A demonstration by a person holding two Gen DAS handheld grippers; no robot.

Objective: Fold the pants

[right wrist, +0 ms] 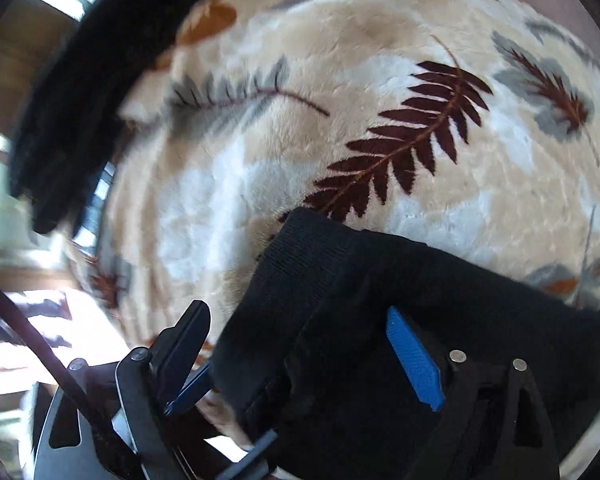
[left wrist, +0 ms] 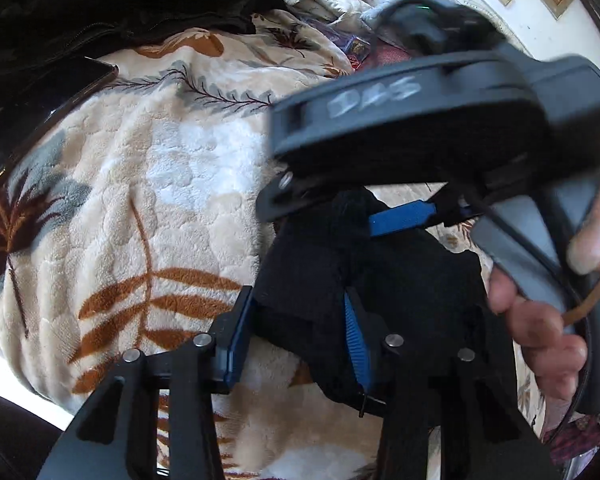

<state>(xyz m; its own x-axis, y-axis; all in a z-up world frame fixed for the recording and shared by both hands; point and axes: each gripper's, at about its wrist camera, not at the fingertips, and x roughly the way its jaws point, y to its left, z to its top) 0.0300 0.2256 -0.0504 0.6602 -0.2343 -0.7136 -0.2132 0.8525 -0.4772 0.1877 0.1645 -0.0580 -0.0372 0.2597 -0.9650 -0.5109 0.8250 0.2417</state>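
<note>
In the left wrist view, a dark slab with a shiny edge, perhaps a phone (left wrist: 40,116), lies at the far left on a cream fleece blanket (left wrist: 140,200) printed with brown and grey fern leaves. Above it, along the top left, a heap of black garment (left wrist: 132,4) with a zipper line rests on the blanket. Toward the middle bottom, the left gripper (left wrist: 296,336) sits low over the blanket, its blue-padded fingers (left wrist: 354,344) set fairly narrow around a fold of the black pants (left wrist: 380,272); the cloth fills the gap between them and both pads appear to press on it. Further right, the right gripper (left wrist: 380,216) hangs over the same bunch of pants, blurred, with one blue finger lying across the fabric. At the right edge, the person's right hand (left wrist: 548,308) wraps its handle, beside a dark cable and a tan strap.

In the right wrist view, the black garment heap (right wrist: 80,100) sits at the upper left, blurred. The blanket (right wrist: 380,80) fills the middle. Low in the picture, the right gripper (right wrist: 312,344) stands with its fingers (right wrist: 414,360) spread wide; a ribbed end of the black pants (right wrist: 340,280) lies between them, against the right pad and clear of the left one.
</note>
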